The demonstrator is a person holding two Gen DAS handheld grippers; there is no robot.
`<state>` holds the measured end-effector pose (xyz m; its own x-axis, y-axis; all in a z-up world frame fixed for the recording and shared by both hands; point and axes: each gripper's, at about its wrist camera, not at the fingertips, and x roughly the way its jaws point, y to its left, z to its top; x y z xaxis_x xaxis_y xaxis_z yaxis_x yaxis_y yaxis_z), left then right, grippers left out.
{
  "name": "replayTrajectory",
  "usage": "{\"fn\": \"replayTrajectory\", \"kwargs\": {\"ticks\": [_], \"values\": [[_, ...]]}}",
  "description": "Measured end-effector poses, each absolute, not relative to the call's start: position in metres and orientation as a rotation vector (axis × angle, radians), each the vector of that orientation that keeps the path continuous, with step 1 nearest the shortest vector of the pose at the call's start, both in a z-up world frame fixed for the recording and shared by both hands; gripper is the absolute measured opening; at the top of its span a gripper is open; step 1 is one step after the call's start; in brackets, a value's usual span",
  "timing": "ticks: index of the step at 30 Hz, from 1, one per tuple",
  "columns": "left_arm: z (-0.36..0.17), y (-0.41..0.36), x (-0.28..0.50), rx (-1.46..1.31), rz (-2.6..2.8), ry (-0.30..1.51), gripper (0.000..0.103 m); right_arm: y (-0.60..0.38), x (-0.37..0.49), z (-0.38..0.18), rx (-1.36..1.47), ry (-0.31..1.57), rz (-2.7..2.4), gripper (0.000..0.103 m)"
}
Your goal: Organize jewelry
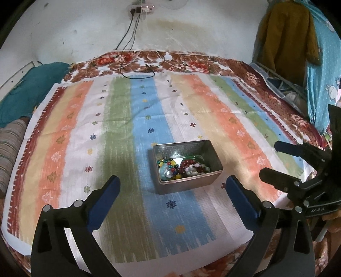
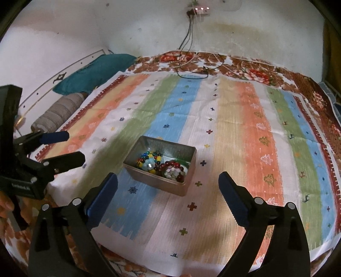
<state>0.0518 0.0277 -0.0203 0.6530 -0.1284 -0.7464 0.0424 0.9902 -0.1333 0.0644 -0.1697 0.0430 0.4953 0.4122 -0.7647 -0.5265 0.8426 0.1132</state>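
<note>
While both hand-held grippers hover with jaws spread wide and empty, an open metal tin sits near the middle of a striped cotton spread laid over a floral blanket on a bed. Inside the tin lies the jewelry: a loose tangle of multicoloured glass beads toward one end and a dark red bead bracelet coiled toward the other, with something green just showing behind it. Left gripper, its blue-padded fingers well apart, hangs just short of the tin's near wall and touches nothing. Right gripper stands at its side, likewise fully parted, the tin lying ahead between the lines of its fingers but clear of both pads. Each tool shows in the other's camera, black arms angled in from the edge of the view; part of a person's hand grips the left one's handle. Beyond the spread, charger cables trail down from a wall socket onto the blanket, a teal pillow and a grey striped bolster rest along one side of the bed, and a mustard garment hangs beside a blue patterned cloth on the other.
</note>
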Motion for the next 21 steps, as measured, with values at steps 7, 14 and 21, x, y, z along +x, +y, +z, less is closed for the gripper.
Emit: {"fn": "replayTrajectory", "kwargs": {"ticks": [7, 14, 21], "values": [[-0.020, 0.024, 0.044, -0.094, -0.098, 0.847, 0.097, -0.174, 0.054, 0.047, -0.130, 0.865, 0.584, 0.096], [-0.016, 0.018, 0.036, -0.062, -0.084, 0.817, 0.097, -0.179, 0.053, 0.049, -0.108, 0.859, 0.569, 0.096], [-0.012, 0.016, 0.028, -0.051, -0.072, 0.783, 0.097, -0.185, 0.049, 0.053, -0.075, 0.848, 0.569, 0.096]]}}
